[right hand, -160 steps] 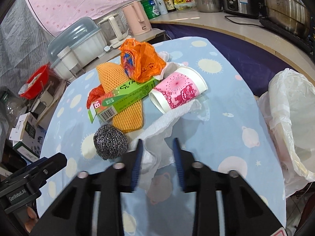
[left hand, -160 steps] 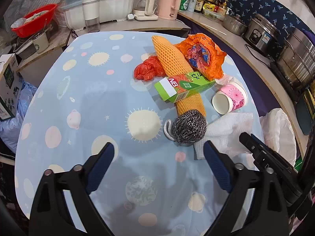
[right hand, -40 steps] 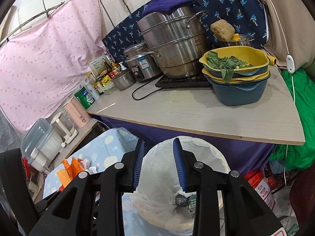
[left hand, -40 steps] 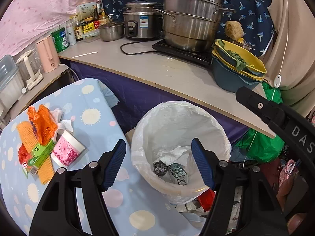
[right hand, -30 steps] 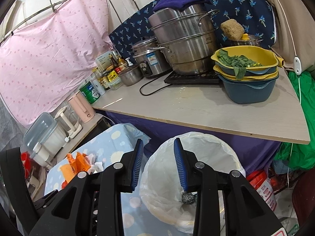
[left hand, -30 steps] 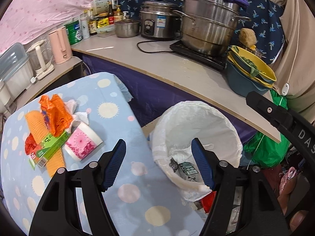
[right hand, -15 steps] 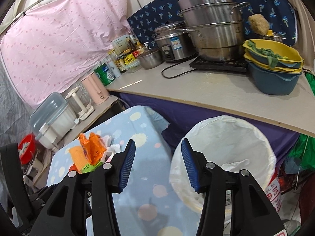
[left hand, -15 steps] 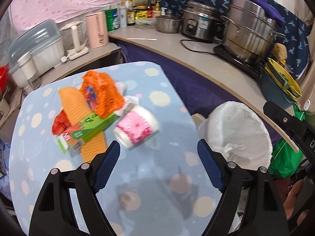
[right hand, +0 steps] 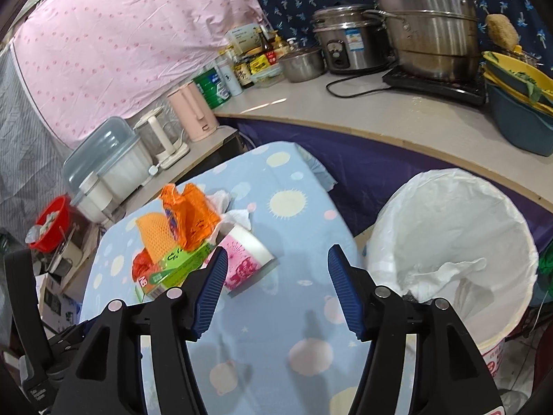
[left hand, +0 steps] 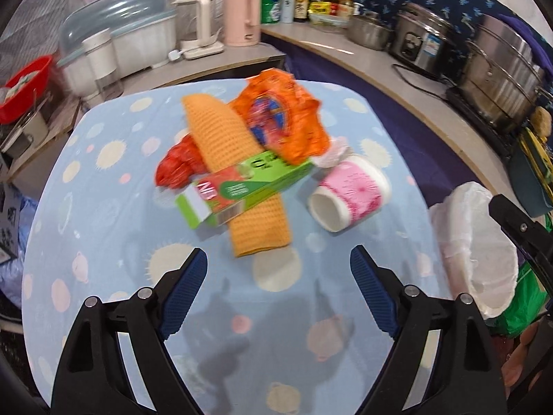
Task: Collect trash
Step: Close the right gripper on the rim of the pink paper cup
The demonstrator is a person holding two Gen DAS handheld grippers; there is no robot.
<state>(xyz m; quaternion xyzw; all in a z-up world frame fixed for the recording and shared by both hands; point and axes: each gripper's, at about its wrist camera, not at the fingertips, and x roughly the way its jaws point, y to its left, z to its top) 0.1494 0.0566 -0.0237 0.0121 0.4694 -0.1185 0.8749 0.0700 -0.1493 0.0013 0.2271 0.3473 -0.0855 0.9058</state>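
A trash pile lies on the blue dotted tablecloth [left hand: 103,214]: an orange foam net [left hand: 224,145], a green box [left hand: 242,190], an orange wrapper [left hand: 283,121], a red bag [left hand: 174,167], white tissue [left hand: 333,154] and a pink-and-white paper cup [left hand: 349,197] on its side. My left gripper [left hand: 278,294] is open and empty, just short of the pile. My right gripper [right hand: 276,287] is open and empty above the table, the cup [right hand: 242,263] by its left finger. The white-lined trash bin [right hand: 449,228] stands to the right of the table.
A counter [right hand: 397,114] behind the table and bin holds steel pots, a rice cooker, bottles and stacked bowls. A pink kettle [left hand: 242,15], a clear kettle and a lidded dish rack [left hand: 114,41] stand beyond the table's far edge. A red basin [left hand: 20,86] sits at far left.
Both grippers swung from over the bin back to the table. The steel scrubber and white tissue seen earlier on the table are gone from it. The right gripper has opened wide.
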